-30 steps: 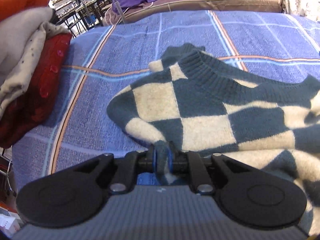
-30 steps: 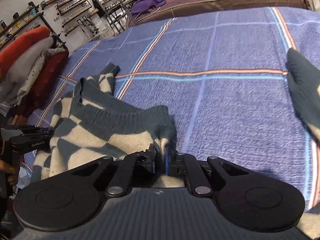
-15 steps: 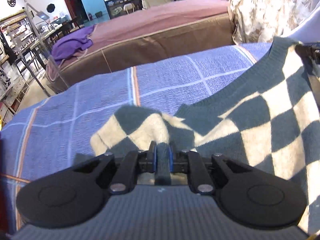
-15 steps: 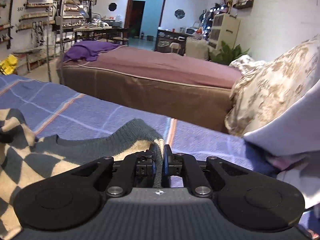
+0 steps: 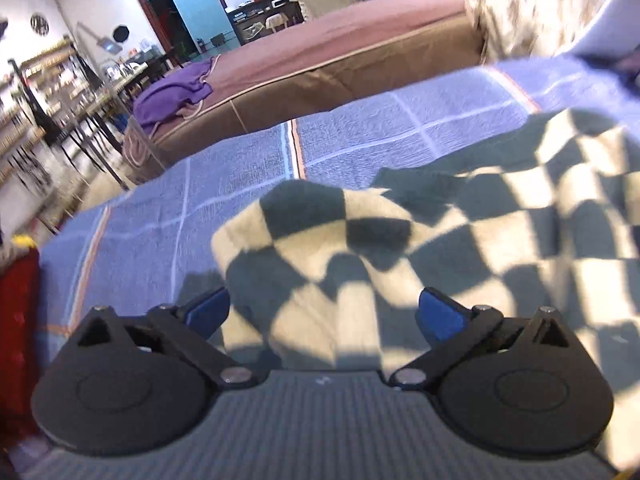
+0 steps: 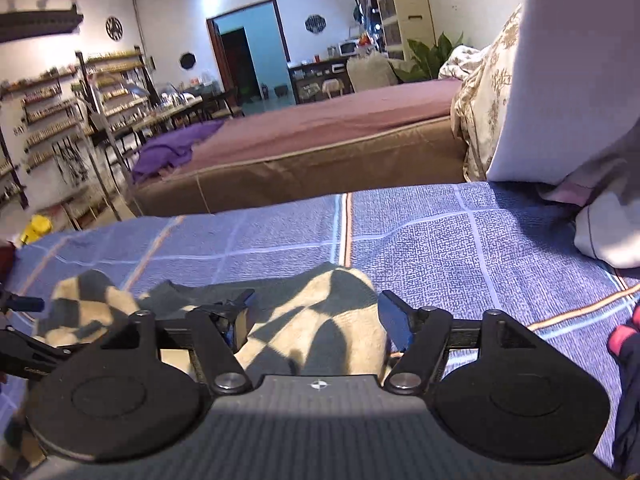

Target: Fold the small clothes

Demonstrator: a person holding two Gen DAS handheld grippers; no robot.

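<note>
A checkered dark-green and cream knit sweater (image 5: 400, 248) lies on the blue plaid bedspread (image 5: 240, 168). My left gripper (image 5: 324, 312) hovers over the sweater's near left part, its jaws opening wide, the blue pads (image 5: 440, 316) apart from the cloth below them. In the right wrist view the sweater (image 6: 312, 320) lies under my right gripper (image 6: 316, 316), whose jaws are also opening wide with the knit showing between them, not pinched. The left gripper's black body (image 6: 24, 344) shows at the left edge of the right wrist view.
A brown and mauve bed (image 6: 320, 140) with a purple cloth (image 6: 176, 148) stands beyond the bedspread. Pillows and a floral quilt (image 6: 492, 92) lie at the right. Red clothing (image 5: 16, 320) sits at the left edge. Shelves (image 6: 48, 112) line the far left wall.
Both grippers went from shut on the sweater's edge to wide open, letting the sweater drop flat on the bedspread. Both views swung up toward the room.
</note>
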